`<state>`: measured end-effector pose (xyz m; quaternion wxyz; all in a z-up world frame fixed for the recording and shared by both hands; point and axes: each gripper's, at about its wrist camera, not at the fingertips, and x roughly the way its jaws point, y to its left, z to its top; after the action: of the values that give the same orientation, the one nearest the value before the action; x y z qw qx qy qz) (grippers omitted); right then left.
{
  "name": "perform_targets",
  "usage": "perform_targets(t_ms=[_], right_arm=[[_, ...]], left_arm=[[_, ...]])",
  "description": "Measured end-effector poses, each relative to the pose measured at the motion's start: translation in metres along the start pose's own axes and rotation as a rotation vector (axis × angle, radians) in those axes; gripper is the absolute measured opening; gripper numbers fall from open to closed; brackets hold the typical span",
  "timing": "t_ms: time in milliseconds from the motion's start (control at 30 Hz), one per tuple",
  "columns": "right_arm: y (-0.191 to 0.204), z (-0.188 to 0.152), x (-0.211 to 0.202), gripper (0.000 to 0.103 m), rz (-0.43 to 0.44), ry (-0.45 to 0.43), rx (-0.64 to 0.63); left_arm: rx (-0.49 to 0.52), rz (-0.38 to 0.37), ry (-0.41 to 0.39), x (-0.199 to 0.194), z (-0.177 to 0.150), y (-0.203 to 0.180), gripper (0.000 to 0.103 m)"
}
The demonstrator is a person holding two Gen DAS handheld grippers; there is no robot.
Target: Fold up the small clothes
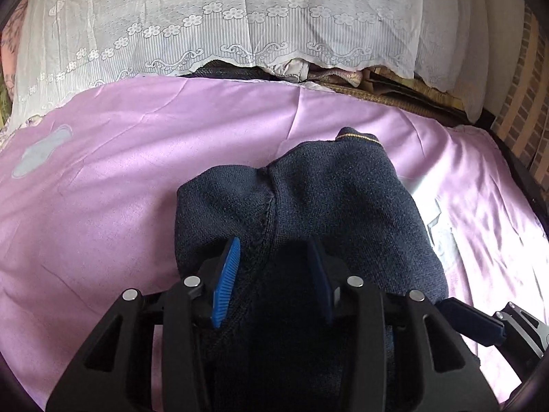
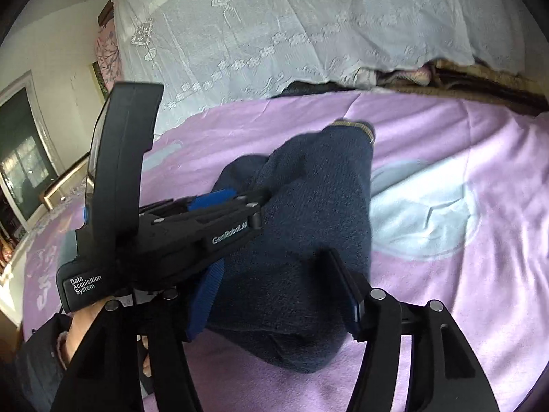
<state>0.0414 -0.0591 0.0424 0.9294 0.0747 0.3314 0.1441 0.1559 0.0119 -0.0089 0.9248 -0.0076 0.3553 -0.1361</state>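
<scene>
item: folded navy knitted garment [image 1: 308, 213] lying mid pink bed sheet [image 1: 103, 206] | left tongs [image 1: 274, 274] and right tongs [image 2: 274, 292] both standing open astride garment, gripping nothing | risk: pads snagging knit, undoing fold

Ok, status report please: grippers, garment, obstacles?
Both hand-held grippers, left and right, open over the navy knit garment. Garment bunched on pink sheet. Nothing blocking.

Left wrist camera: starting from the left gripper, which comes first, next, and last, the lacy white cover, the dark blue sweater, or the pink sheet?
1. Dark blue sweater, right between the fingers.
2. Pink sheet, spread beyond and around it.
3. Lacy white cover, at the far back.
</scene>
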Motion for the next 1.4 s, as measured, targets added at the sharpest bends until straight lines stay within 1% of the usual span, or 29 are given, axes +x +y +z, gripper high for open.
perform_targets(t_ms=[133, 200, 333, 400, 467, 533, 567, 633, 700, 733, 767, 800, 900, 1000, 1033, 1100, 1233, 1400], right_arm=[[0.004, 0.003, 0.001, 0.061, -0.019, 0.003, -0.046], [0.003, 0.004, -0.001, 0.061, -0.022, 0.006, -0.048], [-0.001, 0.006, -0.007, 0.062, -0.045, -0.005, -0.051], [-0.007, 0.008, -0.013, 0.063, -0.050, -0.028, -0.036], [-0.018, 0.016, -0.020, 0.063, -0.043, -0.065, 0.005], [-0.028, 0.029, -0.018, 0.063, -0.030, -0.080, 0.059], [-0.030, 0.035, -0.014, 0.063, -0.026, -0.077, 0.071], [-0.030, 0.052, -0.001, 0.058, -0.049, -0.075, 0.049], [-0.027, 0.066, 0.016, 0.042, -0.079, -0.057, 0.011], [-0.028, 0.073, 0.026, 0.038, -0.077, -0.042, 0.011], [-0.030, 0.078, 0.036, 0.030, -0.078, -0.027, 0.016], [-0.032, 0.082, 0.045, 0.025, -0.080, -0.014, 0.021], [-0.036, 0.085, 0.067, 0.022, -0.106, 0.015, 0.014], [-0.043, 0.077, 0.086, 0.021, -0.122, 0.071, 0.005], [-0.046, 0.073, 0.090, 0.021, -0.120, 0.075, -0.005], [-0.046, 0.069, 0.091, 0.021, -0.117, 0.071, -0.012], [-0.044, 0.067, 0.091, 0.021, -0.126, 0.062, -0.019], [-0.045, 0.067, 0.090, 0.021, -0.119, 0.048, -0.012]], left_arm=[[-0.016, -0.015, -0.002, -0.001, -0.001, 0.004, 0.040], [-0.019, -0.013, -0.004, 0.000, 0.001, 0.012, 0.040], [-0.045, -0.036, -0.003, -0.001, 0.004, 0.023, 0.040], [-0.059, -0.044, -0.001, -0.004, 0.003, 0.027, 0.040], [-0.067, -0.041, -0.014, -0.013, 0.002, 0.029, 0.042], [-0.079, -0.012, -0.043, -0.024, 0.004, 0.033, 0.055], [-0.098, -0.002, -0.068, -0.030, 0.007, 0.038, 0.057], [-0.125, -0.013, -0.083, -0.038, 0.010, 0.045, 0.057], [-0.137, -0.006, -0.074, -0.040, 0.013, 0.052, 0.058], [-0.133, 0.008, -0.067, -0.038, 0.012, 0.052, 0.058], [-0.128, 0.024, -0.054, -0.034, 0.012, 0.053, 0.058], [-0.120, 0.036, -0.035, -0.028, 0.010, 0.050, 0.058], [-0.080, 0.064, 0.025, -0.007, 0.002, 0.042, 0.059], [-0.016, 0.126, 0.012, -0.005, -0.001, 0.031, 0.062], [0.008, 0.146, 0.007, -0.004, -0.002, 0.027, 0.062], [0.026, 0.160, 0.004, -0.003, -0.002, 0.023, 0.062], [0.012, 0.145, 0.011, -0.003, -0.001, 0.027, 0.062], [0.022, 0.151, 0.006, -0.003, -0.001, 0.026, 0.062]])
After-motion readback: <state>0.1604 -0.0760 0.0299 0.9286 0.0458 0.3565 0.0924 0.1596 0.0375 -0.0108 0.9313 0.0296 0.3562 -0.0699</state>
